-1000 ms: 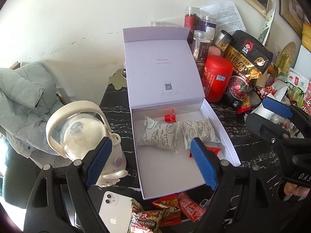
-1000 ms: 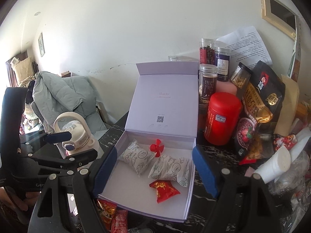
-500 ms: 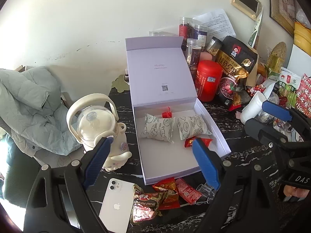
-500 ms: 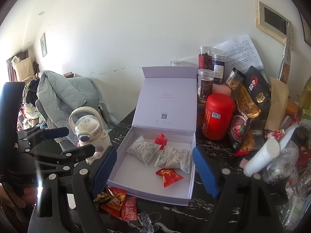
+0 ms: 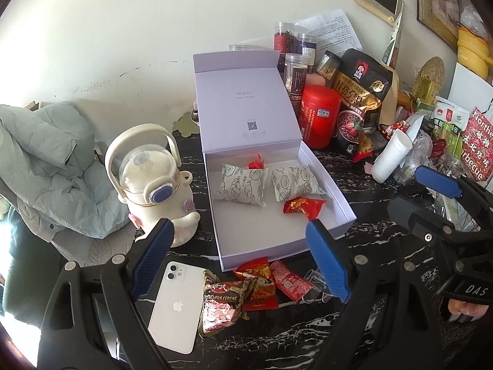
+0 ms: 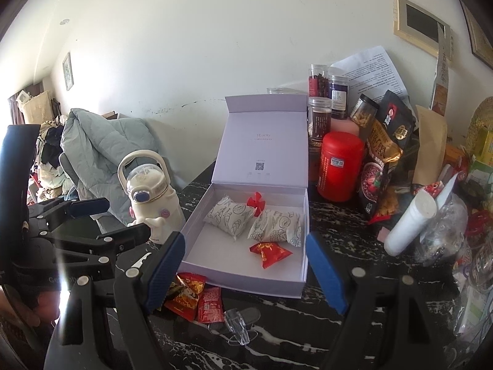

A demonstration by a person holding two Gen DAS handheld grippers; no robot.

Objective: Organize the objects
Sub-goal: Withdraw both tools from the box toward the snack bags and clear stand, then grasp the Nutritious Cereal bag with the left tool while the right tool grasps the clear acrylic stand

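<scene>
Both grippers, left [image 5: 238, 260] and right [image 6: 245, 266], hung released over the black marbled bench [image 6: 354, 240], gripping nothing. Just ahead lay loose snacks [image 5: 255, 283] beside a phone [image 5: 177, 303]; beyond stood the open box [image 5: 279, 229] (two pillow packs and a red candy inside). Clutter [image 6: 385, 160] lined the white wall [image 6: 185, 46], its labels hard to read.

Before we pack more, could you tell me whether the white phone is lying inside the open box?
No, the white phone lies on the dark table outside the open box.
</scene>
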